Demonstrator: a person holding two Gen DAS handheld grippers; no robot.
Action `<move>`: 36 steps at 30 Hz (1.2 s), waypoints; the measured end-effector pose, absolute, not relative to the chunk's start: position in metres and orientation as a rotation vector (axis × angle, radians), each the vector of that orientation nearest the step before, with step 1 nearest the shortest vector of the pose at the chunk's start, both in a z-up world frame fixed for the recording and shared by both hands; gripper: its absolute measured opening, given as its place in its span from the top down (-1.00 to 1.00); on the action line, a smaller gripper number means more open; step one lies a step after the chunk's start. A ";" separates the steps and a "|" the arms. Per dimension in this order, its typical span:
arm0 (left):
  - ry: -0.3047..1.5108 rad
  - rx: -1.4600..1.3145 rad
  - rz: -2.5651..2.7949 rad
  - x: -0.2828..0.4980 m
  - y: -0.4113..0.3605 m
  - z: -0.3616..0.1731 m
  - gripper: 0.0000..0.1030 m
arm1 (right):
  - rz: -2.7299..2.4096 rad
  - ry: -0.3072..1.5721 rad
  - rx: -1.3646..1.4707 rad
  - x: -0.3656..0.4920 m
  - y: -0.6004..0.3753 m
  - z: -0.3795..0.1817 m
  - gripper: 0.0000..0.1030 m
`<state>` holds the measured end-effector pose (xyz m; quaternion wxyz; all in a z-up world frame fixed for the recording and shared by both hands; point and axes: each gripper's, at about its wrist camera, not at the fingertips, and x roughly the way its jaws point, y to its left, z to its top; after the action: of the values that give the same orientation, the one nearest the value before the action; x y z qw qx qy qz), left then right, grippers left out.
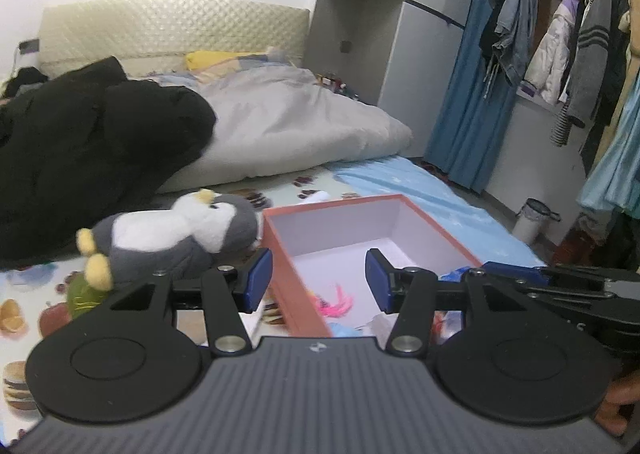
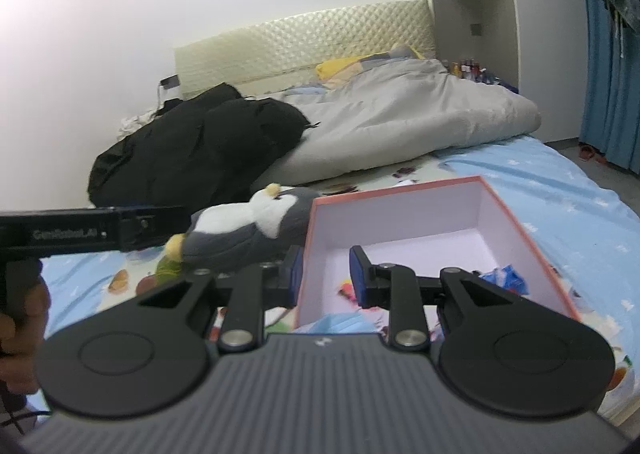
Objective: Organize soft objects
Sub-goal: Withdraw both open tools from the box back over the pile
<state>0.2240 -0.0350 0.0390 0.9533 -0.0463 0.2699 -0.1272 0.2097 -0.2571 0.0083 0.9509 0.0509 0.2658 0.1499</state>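
You have the box [image 1: 372,230] on the bed [image 1: 420,178], the penguin [image 1: 180,230] touching its left wall, the duvet [image 1: 296,122] behind both, and the coat [image 1: 88,146] left of the duvet.

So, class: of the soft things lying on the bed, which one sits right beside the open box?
The grey-and-white penguin plush, lying against the orange box's left wall; the black coat and grey duvet lie farther back.
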 end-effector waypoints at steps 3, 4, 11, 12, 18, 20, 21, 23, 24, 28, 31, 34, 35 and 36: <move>0.557 -0.101 -0.228 0.212 -0.017 0.031 -0.12 | 0.329 0.540 0.106 0.202 -0.246 0.002 0.44; 0.560 -0.109 -0.220 0.208 -0.011 0.029 -0.12 | 0.330 0.537 0.103 0.199 -0.243 0.000 0.44; 0.574 -0.148 -0.168 0.175 0.017 0.008 -0.12 | 0.373 0.548 0.090 0.181 -0.216 -0.014 0.44; 0.574 -0.146 -0.163 0.170 0.019 0.004 -0.12 | 0.382 0.550 0.088 0.179 -0.212 -0.015 0.44; 0.592 -0.171 -0.124 0.141 0.027 -0.019 -0.12 | 0.410 0.571 0.082 0.159 -0.196 -0.028 0.44; 0.599 -0.193 -0.110 0.132 0.031 -0.027 -0.12 | 0.417 0.585 0.084 0.153 -0.192 -0.033 0.44; 0.603 -0.204 -0.105 0.130 0.033 -0.030 -0.12 | 0.419 0.592 0.083 0.150 -0.190 -0.036 0.44; 0.611 -0.229 -0.097 0.122 0.037 -0.036 -0.12 | 0.425 0.611 0.081 0.142 -0.186 -0.043 0.44; 0.616 -0.237 -0.093 0.119 0.038 -0.040 -0.12 | 0.429 0.622 0.081 0.139 -0.185 -0.047 0.44; 0.640 -0.259 -0.074 0.110 0.041 -0.054 -0.12 | 0.444 0.658 0.063 0.129 -0.177 -0.061 0.44; 0.661 -0.284 -0.059 0.109 0.045 -0.065 -0.11 | 0.462 0.679 0.052 0.126 -0.170 -0.070 0.44; 0.685 -0.289 -0.049 0.116 0.047 -0.075 -0.12 | 0.468 0.687 0.040 0.127 -0.164 -0.076 0.44; 0.692 -0.290 -0.046 0.119 0.049 -0.078 -0.12 | 0.469 0.688 0.033 0.128 -0.162 -0.078 0.44; 0.698 -0.291 -0.044 0.123 0.050 -0.082 -0.11 | 0.470 0.690 0.027 0.131 -0.159 -0.080 0.44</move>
<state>0.1229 0.0498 -0.0815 0.9292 -0.1422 0.3405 -0.0216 0.1306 -0.1591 -0.0798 0.9139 0.0132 0.3353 0.2284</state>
